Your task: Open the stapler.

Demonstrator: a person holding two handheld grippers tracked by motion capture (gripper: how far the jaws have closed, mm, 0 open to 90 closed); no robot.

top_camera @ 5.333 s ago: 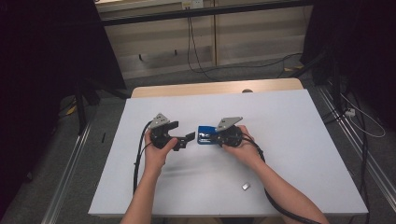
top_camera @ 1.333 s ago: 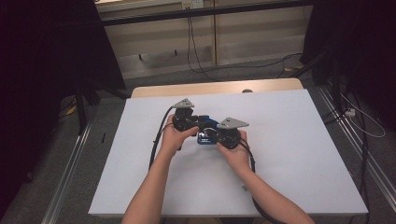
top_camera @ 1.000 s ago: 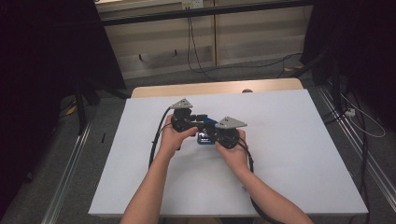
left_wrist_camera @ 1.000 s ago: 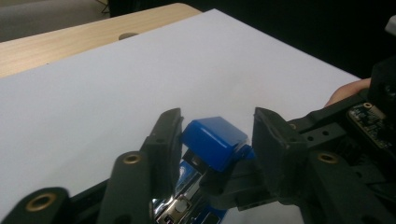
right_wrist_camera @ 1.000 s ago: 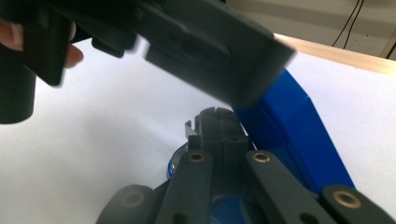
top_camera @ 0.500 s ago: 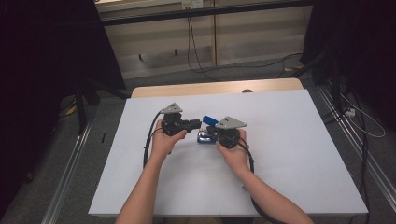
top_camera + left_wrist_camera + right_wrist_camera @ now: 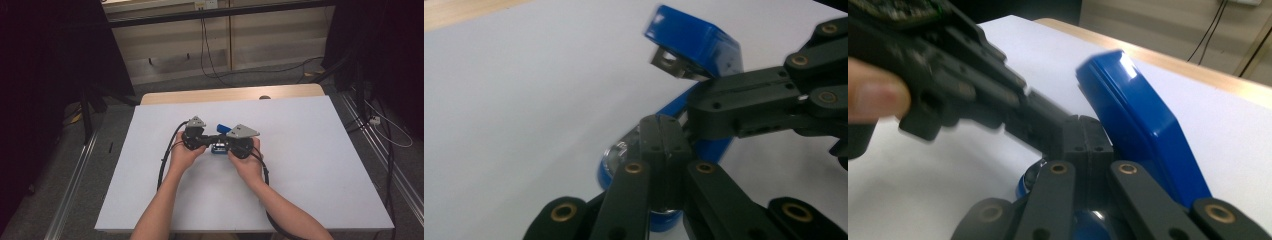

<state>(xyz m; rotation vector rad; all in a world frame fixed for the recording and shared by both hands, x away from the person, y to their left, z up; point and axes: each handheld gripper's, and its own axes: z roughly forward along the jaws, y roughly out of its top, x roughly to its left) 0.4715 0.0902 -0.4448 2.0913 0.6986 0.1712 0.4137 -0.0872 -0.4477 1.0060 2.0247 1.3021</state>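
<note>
Between the 2 clenched grippers, left [image 7: 206, 140] and right [image 7: 223, 143], the blue stapler [image 7: 220, 139] gapes; press steadily on its base.

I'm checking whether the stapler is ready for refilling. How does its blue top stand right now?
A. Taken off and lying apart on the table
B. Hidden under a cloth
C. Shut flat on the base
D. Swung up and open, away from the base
D: in the left gripper view the stapler's blue top is raised at an angle above the base, with its metal front end exposed.
</note>
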